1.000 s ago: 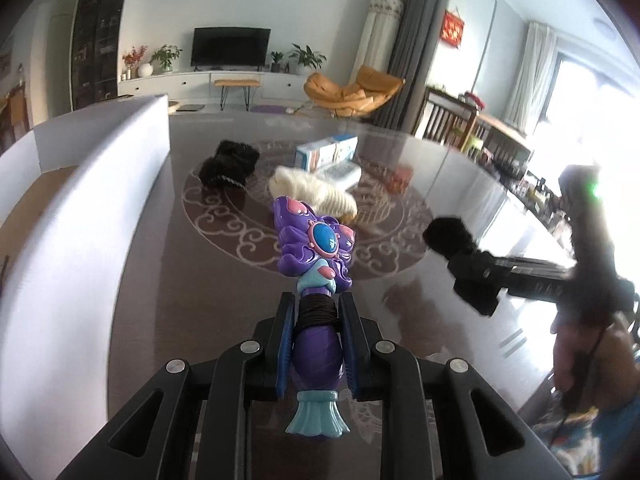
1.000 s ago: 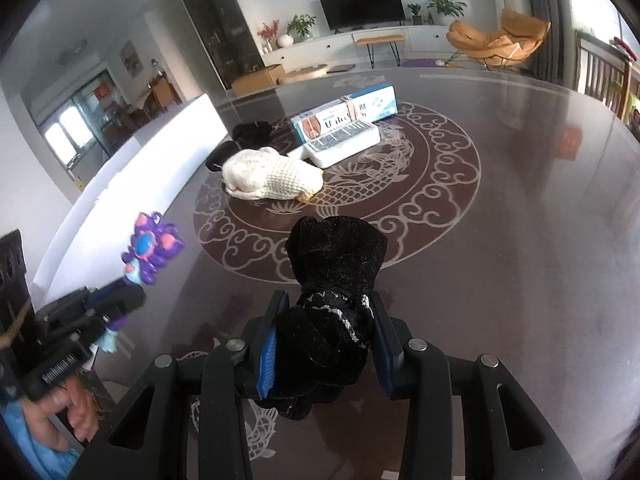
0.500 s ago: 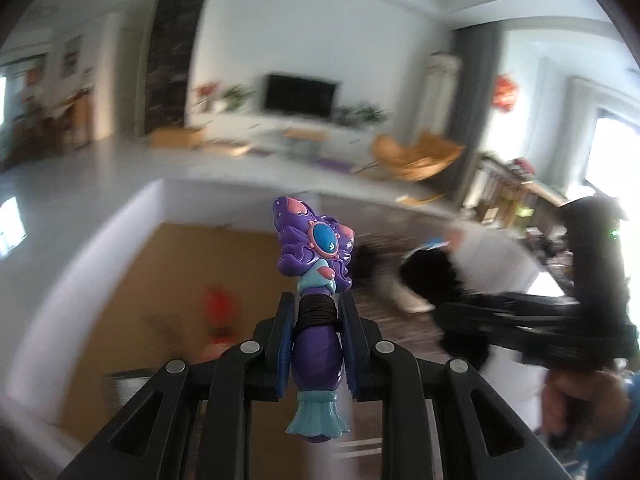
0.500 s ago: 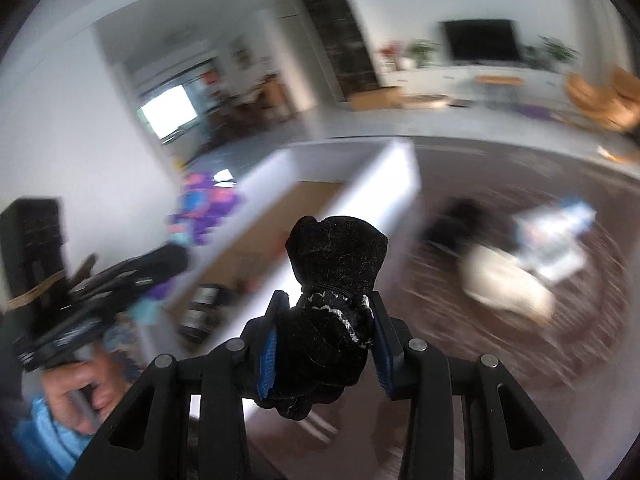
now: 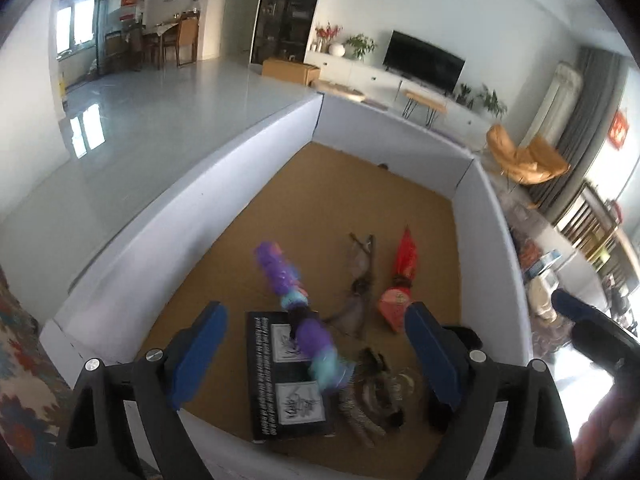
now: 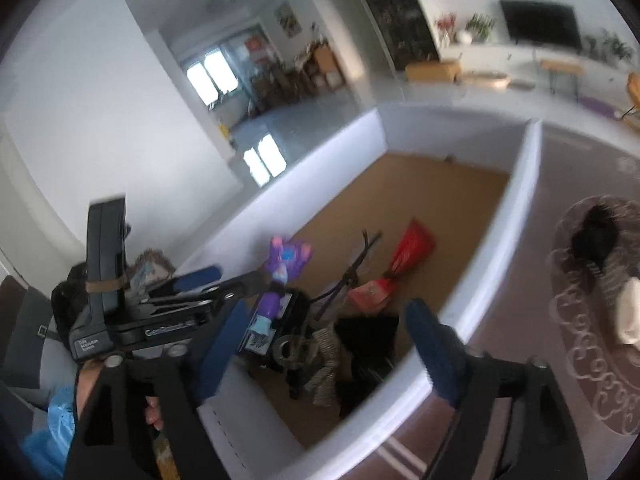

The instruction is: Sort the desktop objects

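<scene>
My left gripper (image 5: 316, 356) hangs over the white-walled box (image 5: 224, 168), its jaws opening wide. The purple toy wand (image 5: 298, 304) is blurred, loose between and below the pads, above a black flat box (image 5: 264, 372) on the cardboard floor. My right gripper (image 6: 330, 354) is over the box's near corner, jaws opening, nothing between the pads. The black glove (image 6: 372, 330) lies inside the box below it. In the right wrist view, the left gripper (image 6: 240, 274) sits at the left with the wand (image 6: 280, 276) past its tips.
Inside the box also lie a red tasselled pouch (image 5: 400, 280), a dark forked stick (image 5: 360, 268) and a striped tangle (image 5: 368, 404). On the patterned table (image 6: 520, 320) to the right remain another black item (image 6: 596, 236) and a white knitted item (image 6: 628, 312).
Both grippers swung left from over the table to above the box. Both have opened: the wand has left the left pads and the black glove has dropped from the right ones.
</scene>
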Demonstrator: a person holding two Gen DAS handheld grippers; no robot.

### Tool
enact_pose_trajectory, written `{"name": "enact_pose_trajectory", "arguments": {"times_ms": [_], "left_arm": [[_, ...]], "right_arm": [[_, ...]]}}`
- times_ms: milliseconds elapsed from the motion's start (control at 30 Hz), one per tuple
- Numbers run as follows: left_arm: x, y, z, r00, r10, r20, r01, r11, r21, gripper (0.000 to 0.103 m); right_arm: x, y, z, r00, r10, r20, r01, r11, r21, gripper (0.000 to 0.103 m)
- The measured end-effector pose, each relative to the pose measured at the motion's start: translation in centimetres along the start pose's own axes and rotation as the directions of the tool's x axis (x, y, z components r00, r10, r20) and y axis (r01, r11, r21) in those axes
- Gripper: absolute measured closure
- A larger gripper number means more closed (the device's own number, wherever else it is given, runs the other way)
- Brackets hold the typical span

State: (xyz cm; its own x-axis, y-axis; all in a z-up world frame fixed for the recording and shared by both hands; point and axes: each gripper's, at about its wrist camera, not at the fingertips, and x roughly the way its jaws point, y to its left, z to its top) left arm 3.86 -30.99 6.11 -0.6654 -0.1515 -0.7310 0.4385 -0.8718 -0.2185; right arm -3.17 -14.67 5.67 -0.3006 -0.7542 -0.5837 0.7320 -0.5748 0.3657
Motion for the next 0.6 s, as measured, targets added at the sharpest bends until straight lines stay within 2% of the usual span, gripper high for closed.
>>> {"name": "enact_pose_trajectory", "arguments": {"times_ms": [67, 133, 233, 300, 400, 433, 500, 600], "left_arm": [[-0.8, -0.6, -0.3, 0.999, -0.03, 0.014, 0.03, 1.0, -0.002, 0.013], [-1.9, -2.9, -0.6, 0.996, -0.076, 0.041, 0.075, 0.997, 0.028, 0.013], [-3.3, -6.0, -0.7, 0.987, -0.148, 0.059, 0.14, 0.983, 0.117, 0.013], [-4.9, -9.7, -1.6, 0.976, -0.209, 0.063, 0.192, 0.959, 0.208, 0.013], [-5.9, -14.2, -3.4, 0.957, -0.288, 0.044, 0.263, 0.918, 0.296, 0.008], [-5.9, -16.0, -4.5, 0.947, -0.32, 0.019, 0.298, 0.899, 0.321, 0.003], [-5.1, -19.0, -6.2, 0.93, -0.365, -0.044, 0.356, 0.867, 0.348, 0.0], [-1.3, -23.4, -9.1, 0.922, -0.354, -0.157, 0.387, 0.84, 0.38, 0.0]], "right_arm": [[-2.5, -1.8, -0.9, 0.996, -0.061, 0.066, 0.061, 0.998, -0.005, 0.004], [-4.3, -3.8, -2.1, 0.985, -0.145, 0.092, 0.145, 0.989, -0.002, 0.0], [-6.1, -9.1, -5.6, 0.95, -0.31, 0.043, 0.31, 0.951, -0.002, 0.0], [-7.0, -13.8, -8.2, 0.903, -0.427, -0.045, 0.428, 0.904, 0.016, 0.0], [-9.7, -19.1, -11.1, 0.831, -0.545, -0.107, 0.553, 0.831, 0.063, 0.0], [-10.7, -20.7, -11.8, 0.81, -0.573, -0.122, 0.583, 0.809, 0.074, 0.0], [-12.2, -23.3, -12.9, 0.768, -0.622, -0.154, 0.638, 0.764, 0.096, 0.0], [-13.3, -26.0, -13.6, 0.742, -0.645, -0.185, 0.669, 0.731, 0.136, 0.0]]}}
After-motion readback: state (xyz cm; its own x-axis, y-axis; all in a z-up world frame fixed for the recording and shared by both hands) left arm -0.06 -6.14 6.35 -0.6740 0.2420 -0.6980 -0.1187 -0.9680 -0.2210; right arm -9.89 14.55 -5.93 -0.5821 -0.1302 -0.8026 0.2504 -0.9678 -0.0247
